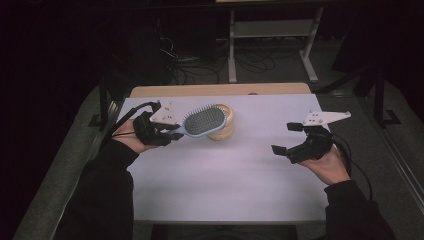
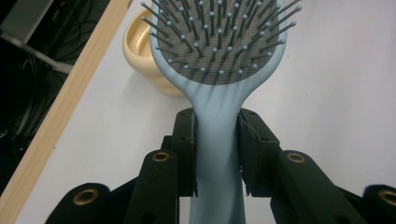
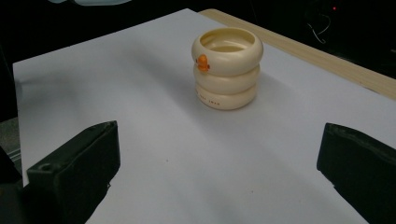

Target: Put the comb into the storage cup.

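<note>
At the left side of the white table (image 1: 210,185), the left gripper (image 1: 175,131) is held above the surface and it pinches the handle of a light blue hairbrush (image 1: 202,122). In the left gripper view, the two black fingers (image 2: 186,140) press on both sides of the narrow handle, one on each side, and the handle runs down between them toward the bottom edge of the picture. The oval head of the hairbrush sticks out past the fingertips, with its grey cushion and its thin bristles facing up toward the camera. In the high view the head of the hairbrush is in front of a cream cup (image 1: 223,125) with ringed walls, and it covers a part of it; I cannot tell if the two touch. This cup stands upright on the table near the far edge, and in the right gripper view it has a small orange mark on its side. At the right side, the right gripper (image 1: 287,138) is held above the table, well apart from the cup and from the hairbrush. Its fingers (image 3: 79,163) are spread wide and nothing is between them, with bare table below.
</note>
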Available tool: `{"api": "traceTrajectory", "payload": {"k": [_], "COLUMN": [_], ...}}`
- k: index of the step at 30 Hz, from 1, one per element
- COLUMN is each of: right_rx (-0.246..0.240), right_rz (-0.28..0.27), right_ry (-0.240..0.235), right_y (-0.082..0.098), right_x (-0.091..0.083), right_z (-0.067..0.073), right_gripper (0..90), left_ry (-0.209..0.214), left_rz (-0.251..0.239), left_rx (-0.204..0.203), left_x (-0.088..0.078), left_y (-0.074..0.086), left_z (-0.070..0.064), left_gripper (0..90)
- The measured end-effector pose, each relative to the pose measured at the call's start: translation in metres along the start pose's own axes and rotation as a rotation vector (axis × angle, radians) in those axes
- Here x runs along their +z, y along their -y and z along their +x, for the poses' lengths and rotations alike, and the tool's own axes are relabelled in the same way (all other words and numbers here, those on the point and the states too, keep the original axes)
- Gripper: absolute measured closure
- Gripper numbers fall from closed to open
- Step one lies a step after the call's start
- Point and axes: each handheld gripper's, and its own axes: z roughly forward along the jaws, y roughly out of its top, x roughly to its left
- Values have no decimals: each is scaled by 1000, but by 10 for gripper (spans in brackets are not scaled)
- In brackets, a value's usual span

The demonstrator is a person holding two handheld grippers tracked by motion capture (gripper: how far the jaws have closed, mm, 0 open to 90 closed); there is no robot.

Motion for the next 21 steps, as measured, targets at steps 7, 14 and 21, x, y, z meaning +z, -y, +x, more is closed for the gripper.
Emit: {"api": "traceTrajectory", "payload": {"k": [7,14,21], "right_rx": [-18,2,27], "right_rz": [-9,-46,-77], "right_ry": [-19,-53,-63], "right_y": [-19,-40,-61], "right_x": [7,14,16], "right_z": [5,8,6], "right_gripper": [0,0,0], "left_ry": [-15,-27,-40], "left_rz": [-22,-62,-80], "left_rx": [6,19,24], "left_x": [0,2,6], "left_y": [-8,-16,-24], "left_z": [0,-1,0], "left_gripper": [704,703,703]}}
